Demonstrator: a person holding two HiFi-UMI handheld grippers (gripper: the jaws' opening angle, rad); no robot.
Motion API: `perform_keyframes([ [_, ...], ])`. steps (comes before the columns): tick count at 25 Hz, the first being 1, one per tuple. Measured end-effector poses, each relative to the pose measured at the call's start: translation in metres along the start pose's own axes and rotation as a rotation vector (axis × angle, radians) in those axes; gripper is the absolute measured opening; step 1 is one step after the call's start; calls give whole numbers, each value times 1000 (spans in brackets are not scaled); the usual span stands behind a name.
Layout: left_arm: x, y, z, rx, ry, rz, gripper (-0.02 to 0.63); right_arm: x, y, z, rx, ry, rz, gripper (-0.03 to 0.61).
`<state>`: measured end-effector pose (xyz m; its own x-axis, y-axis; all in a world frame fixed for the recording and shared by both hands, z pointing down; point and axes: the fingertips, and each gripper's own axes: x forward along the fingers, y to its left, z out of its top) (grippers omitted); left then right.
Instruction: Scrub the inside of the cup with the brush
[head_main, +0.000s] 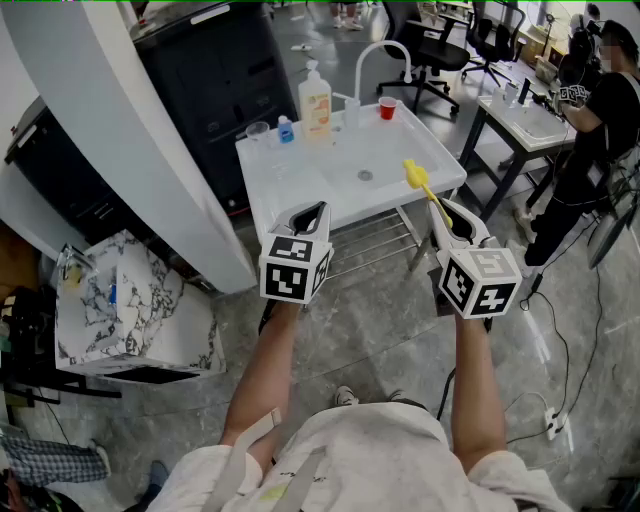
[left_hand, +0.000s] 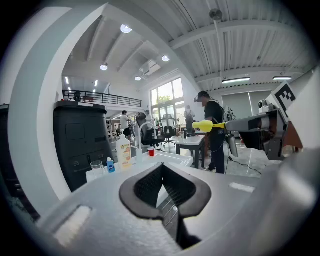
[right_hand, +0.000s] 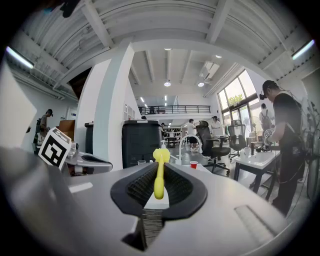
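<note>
The right gripper (head_main: 450, 222) pinches the handle of a yellow plastic brush (head_main: 422, 183), its head pointing toward the far white sink desk (head_main: 300, 190). The left gripper (head_main: 312, 213), pressed together on nothing, hovers just left. A small red cup (head_main: 387, 108) stands at the desk's far edge, beside the white faucet (head_main: 380, 52).

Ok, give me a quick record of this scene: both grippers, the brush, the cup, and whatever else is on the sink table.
left gripper: shut, nothing between its jaws
right gripper: shut on the yellow brush, bristle head pointing toward the sink table
red cup: upright at the table's far side, beside the faucet, untouched
also on table: pump bottle, small blue bottle, clear cup
scrubbing: not yet begun
</note>
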<state>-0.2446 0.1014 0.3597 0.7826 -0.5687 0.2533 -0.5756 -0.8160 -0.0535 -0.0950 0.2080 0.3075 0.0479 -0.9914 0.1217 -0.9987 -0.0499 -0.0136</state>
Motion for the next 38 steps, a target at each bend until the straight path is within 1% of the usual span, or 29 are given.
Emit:
perform_keyframes([
  [5, 3, 6, 2, 3, -16, -9, 2, 3, 4, 1, 16, -12, -2, 34],
  [9, 11, 6, 2, -27, -32, -41, 5, 9, 3, 1, 4, -12, -4, 35],
  [12, 18, 8, 2, -15, -28, -40, 17, 14, 0, -2, 9, -12, 0, 34],
  [18, 39, 13, 4, -6, -29, -26, 74, 33, -13, -5, 18, -18, 19, 35],
  [23, 70, 15, 12, 1, -25, -5, 117, 57, -38, -4, 24, -19, 43, 34],
  [27, 103, 18, 21, -1, -27, 18, 135, 82, -66, -4, 29, -12, 68, 35],
  [31, 135, 22, 30, -19, -22, 53, 144, 109, -94, 1, 28, -5, 101, 35],
  [38, 180, 26, 40, -38, -11, 119, 187, 153, -136, 3, 36, 4, 176, 35],
])
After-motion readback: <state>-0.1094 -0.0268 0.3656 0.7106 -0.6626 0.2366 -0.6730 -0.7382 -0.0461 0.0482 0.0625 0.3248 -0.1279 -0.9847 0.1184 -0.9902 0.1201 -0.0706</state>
